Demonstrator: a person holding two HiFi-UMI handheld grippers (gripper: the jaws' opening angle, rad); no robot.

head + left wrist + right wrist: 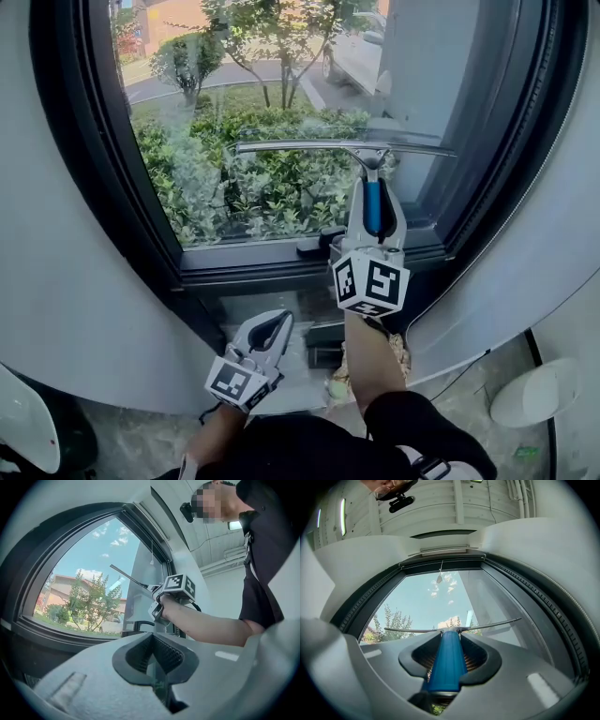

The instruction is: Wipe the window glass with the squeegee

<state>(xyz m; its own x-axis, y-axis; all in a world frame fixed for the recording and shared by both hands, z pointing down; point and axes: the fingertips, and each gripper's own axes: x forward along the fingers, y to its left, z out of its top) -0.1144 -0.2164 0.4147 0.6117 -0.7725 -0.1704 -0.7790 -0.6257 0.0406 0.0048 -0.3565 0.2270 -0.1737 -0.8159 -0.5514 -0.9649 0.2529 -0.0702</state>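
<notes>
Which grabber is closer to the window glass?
Right. The right gripper is up at the window glass, holding the squeegee; the left gripper hangs lower, below the sill.

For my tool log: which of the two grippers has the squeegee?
The right gripper, up at the window glass, claw shut on the squeegee; the left gripper hangs low, empty.

The window glass (262, 112) and the squeegee (342, 147) are shared by all three views, being looked down on from the head, seen from low on the left along the left gripper (151, 639), and faced closely along the right gripper (449, 637).
</notes>
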